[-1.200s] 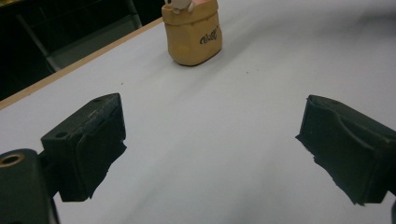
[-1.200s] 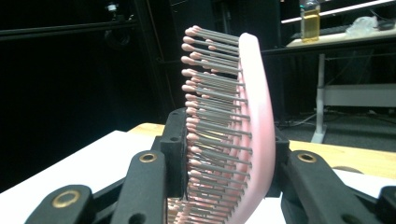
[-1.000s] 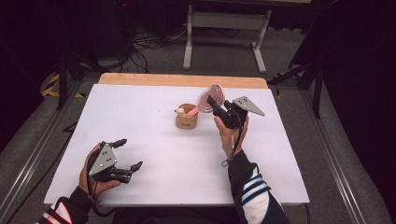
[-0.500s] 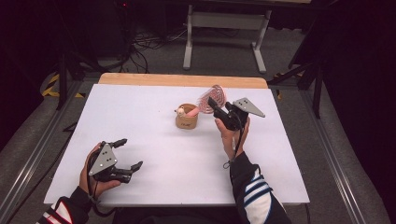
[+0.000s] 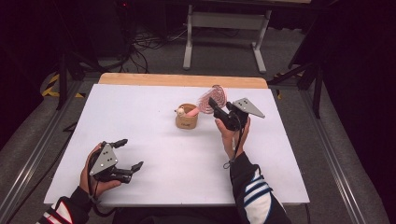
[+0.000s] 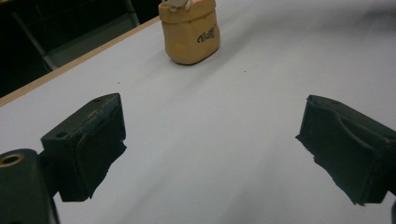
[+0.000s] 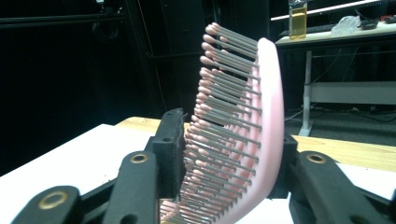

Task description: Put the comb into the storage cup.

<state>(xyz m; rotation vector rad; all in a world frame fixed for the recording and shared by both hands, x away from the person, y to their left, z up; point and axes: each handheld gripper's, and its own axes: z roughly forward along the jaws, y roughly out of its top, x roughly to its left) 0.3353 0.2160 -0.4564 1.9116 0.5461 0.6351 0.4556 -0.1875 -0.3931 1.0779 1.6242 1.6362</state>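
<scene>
Your right gripper clamps a pink oval plastic hairbrush with grey, pink-tipped bristles, upright and lifted off the table; its bristles press one jaw pad, its smooth back the other.

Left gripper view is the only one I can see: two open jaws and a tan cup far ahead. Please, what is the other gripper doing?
Observer: The right gripper is shut on a pink hairbrush, held up above the table.
Operator: Where is it, compared to the cup?
Observer: In the high view it is just right of the tan cup, with the brush head near the cup's rim.
Operator: Which part of the brush do the jaws press?
Observer: In the right gripper view one jaw presses the bristle tips and the other the smooth pink back.
</scene>
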